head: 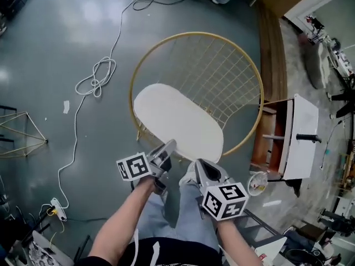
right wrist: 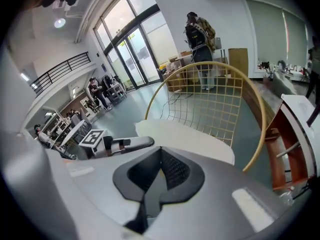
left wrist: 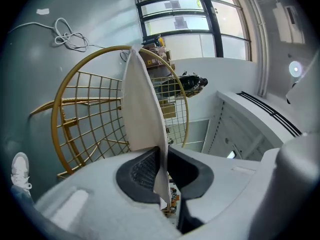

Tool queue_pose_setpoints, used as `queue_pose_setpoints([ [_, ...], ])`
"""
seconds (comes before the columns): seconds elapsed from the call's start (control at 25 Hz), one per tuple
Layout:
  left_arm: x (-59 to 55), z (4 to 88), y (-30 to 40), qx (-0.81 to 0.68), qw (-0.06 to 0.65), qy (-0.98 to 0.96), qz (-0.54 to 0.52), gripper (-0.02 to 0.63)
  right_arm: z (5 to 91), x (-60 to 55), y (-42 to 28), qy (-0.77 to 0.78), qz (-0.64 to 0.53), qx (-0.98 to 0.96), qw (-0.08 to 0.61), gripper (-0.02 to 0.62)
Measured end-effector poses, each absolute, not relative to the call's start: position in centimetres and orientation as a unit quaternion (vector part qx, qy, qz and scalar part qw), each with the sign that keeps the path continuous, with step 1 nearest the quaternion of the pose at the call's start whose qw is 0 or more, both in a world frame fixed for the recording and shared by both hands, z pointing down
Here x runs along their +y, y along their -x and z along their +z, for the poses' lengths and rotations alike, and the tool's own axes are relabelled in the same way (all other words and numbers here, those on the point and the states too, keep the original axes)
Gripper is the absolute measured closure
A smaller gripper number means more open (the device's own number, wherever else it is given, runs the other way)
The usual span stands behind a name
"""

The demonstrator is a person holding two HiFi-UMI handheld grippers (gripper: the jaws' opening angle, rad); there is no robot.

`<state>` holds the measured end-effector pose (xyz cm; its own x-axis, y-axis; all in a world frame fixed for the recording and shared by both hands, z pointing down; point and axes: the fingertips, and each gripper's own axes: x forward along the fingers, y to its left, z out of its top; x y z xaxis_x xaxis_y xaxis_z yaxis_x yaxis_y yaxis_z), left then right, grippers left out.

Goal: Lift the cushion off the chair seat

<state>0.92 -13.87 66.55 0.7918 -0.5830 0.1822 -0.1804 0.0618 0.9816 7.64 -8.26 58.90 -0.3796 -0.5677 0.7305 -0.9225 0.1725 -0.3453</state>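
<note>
Left gripper (head: 169, 147) is clamping the near edge of the cushion (head: 177, 123); in the left gripper view the white fabric (left wrist: 142, 104) is running edge-on between the closed pads of the left gripper (left wrist: 161, 159) and hanging out a little below them. Right gripper (head: 198, 165) is sitting just beside it at the same near edge; in the right gripper view its jaws are pressing together at the tips with nothing showing between them (right wrist: 160, 151), and the cushion (right wrist: 185, 136) is lying just beyond.

Grey floor (head: 55, 37) is filling most of the head view; the round gold wire chair (head: 222, 37) is standing in the middle of it; the cushion is lying across the chair seat, its near edge reaching over the front rim toward the person. A white and wooden side table (head: 302, 137) is standing to the right of the chair; a white cable (head: 97, 79) is lying looped on the floor well to the left.

Both forearms (head: 125, 215) are reaching forward and down, side by side and bare, the marker cubes facing up; a white shoe (left wrist: 20, 166) is showing low in the left gripper view.
</note>
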Motion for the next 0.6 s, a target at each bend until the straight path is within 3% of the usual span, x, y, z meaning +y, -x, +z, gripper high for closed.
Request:
queue_pose_setpoints([
  [0.6,-12.8,55.7,-0.3,-0.288,0.643,-0.693,-0.154,0.565,50.7,-6.6,-10.3,-0.562,0.336,-0.734,0.181,0.598],
])
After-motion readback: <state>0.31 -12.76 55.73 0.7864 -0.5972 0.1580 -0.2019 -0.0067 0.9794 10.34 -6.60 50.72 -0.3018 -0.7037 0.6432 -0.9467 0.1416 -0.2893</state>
